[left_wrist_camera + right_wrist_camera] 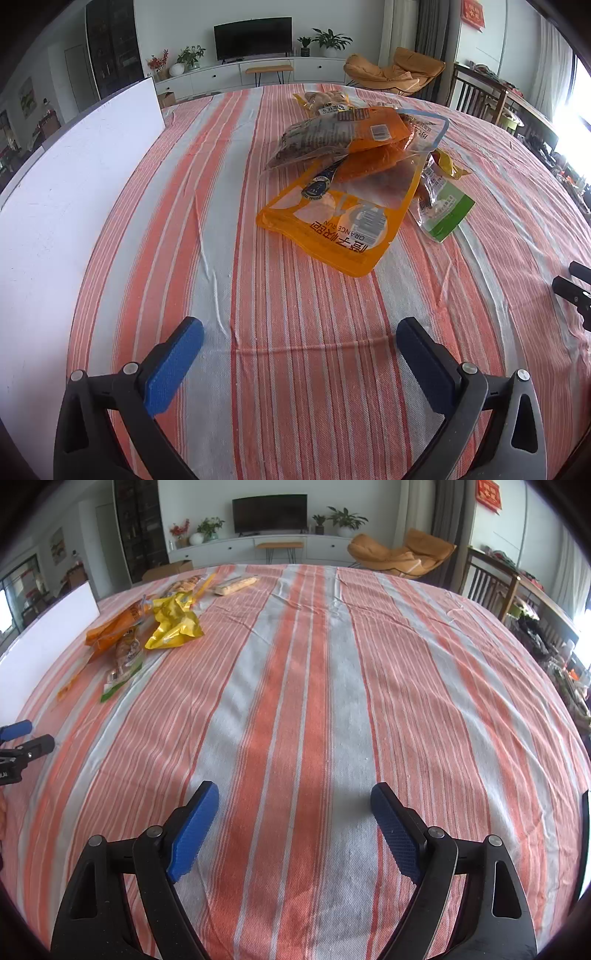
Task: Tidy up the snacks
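Counter [295, 701], covered by a cloth in orange, white and grey stripes; a white board [74, 177] stands along its left edge

Snacks, one loose heap on the left half of the counter, well ahead of the left gripper [299, 332]: large orange pouch [332, 218] lying flat, nearest the camera; a second orange-and-clear bag [340, 136] resting across its far end; green-and-white packet [443, 210] just beside the pouch on the right, partly tucked under it; crumpled yellow bag [173, 624] behind that; a pale packet of buns [325, 99] at the far end of the heap; one long pale packet [236, 585] apart from the rest, further toward the far edge

Left gripper: jaws spread wide, nothing between the blue pads [173, 365], poised over bare cloth short of the heap

Right gripper [295, 808]: jaws released and wide apart, empty, over bare cloth on the right half of the counter, well clear of the snacks; its tip shows at the right edge of the left wrist view

Background: television, potted plants, orange lounge chair
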Action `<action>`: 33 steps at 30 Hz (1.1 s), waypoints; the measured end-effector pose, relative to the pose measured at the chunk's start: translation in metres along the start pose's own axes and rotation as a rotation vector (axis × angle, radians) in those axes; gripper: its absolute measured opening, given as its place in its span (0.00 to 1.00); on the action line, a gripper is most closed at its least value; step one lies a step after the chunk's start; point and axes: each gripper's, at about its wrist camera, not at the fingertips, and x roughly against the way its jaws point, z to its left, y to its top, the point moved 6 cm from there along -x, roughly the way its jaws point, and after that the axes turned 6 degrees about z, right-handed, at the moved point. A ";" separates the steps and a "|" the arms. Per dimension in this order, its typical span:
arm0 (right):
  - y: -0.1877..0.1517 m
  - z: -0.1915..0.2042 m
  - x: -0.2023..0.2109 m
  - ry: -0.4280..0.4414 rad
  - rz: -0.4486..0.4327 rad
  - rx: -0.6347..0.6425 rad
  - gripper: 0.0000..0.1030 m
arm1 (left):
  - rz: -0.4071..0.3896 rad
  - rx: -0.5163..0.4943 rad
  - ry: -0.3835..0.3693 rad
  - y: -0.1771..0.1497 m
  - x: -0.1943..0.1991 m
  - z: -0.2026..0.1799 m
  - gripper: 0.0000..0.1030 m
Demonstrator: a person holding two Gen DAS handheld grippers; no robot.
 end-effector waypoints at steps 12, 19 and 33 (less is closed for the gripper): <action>0.000 -0.001 0.001 -0.001 0.000 0.000 0.84 | 0.001 0.029 0.022 0.025 -0.013 0.004 1.00; -0.001 -0.001 0.002 -0.001 0.001 0.000 0.84 | 0.000 0.030 0.018 0.026 -0.014 0.005 1.00; -0.001 -0.001 0.002 -0.001 0.001 -0.001 0.84 | 0.000 0.030 0.018 0.026 -0.014 0.005 1.00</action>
